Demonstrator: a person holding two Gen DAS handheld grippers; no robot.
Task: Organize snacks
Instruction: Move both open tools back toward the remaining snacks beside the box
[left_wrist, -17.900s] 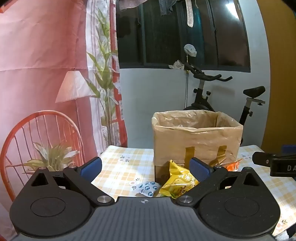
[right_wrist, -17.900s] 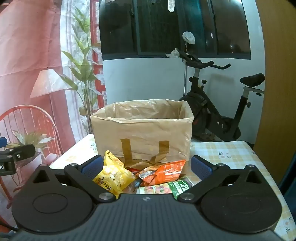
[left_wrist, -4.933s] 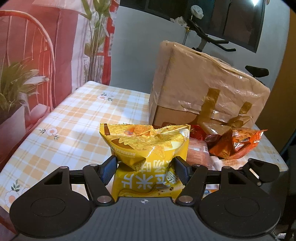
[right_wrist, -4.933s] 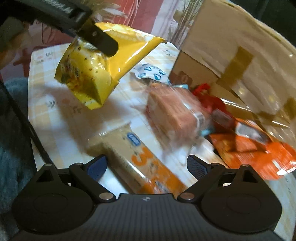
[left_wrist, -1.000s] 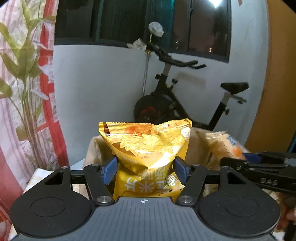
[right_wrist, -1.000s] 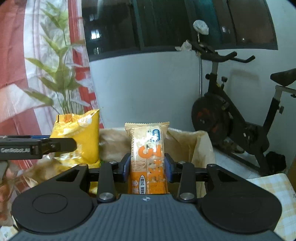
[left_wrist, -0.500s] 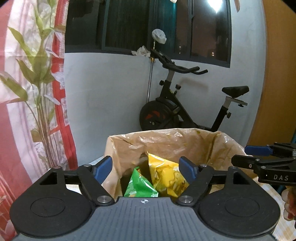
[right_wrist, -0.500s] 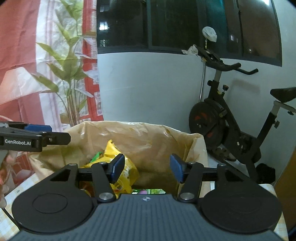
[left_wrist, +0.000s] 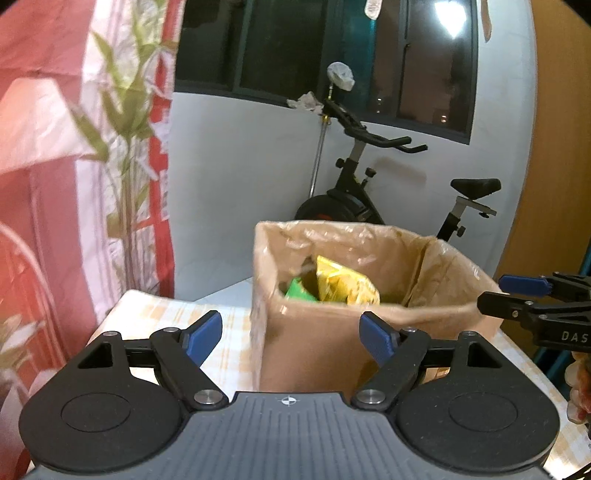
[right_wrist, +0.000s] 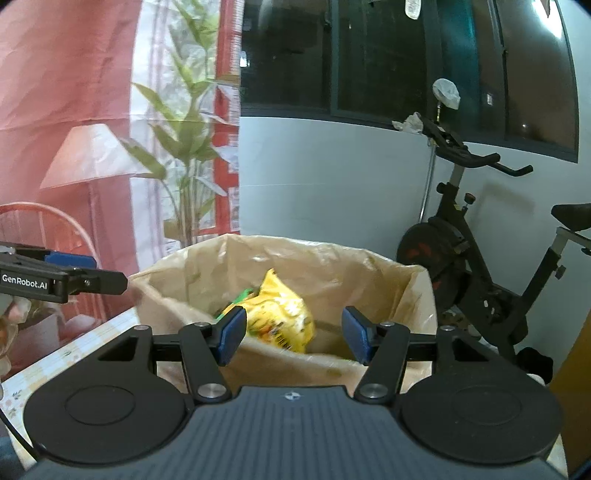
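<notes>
1. Box, one, brown and plastic-lined, stands on the checked table; any snacks outside it are out of view, so what remains cannot be told.
2. Snacks inside: one yellow bag, one green packet at its left; more may lie hidden.
3. Left gripper and right gripper, two: fingers spread, empty, near the box rim.

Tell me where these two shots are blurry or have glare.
Left wrist view: the curtain and the box front are smeared, and a lamp reflection flares in the window. Right wrist view: the yellow bag is soft; the window has only faint glare.
</notes>
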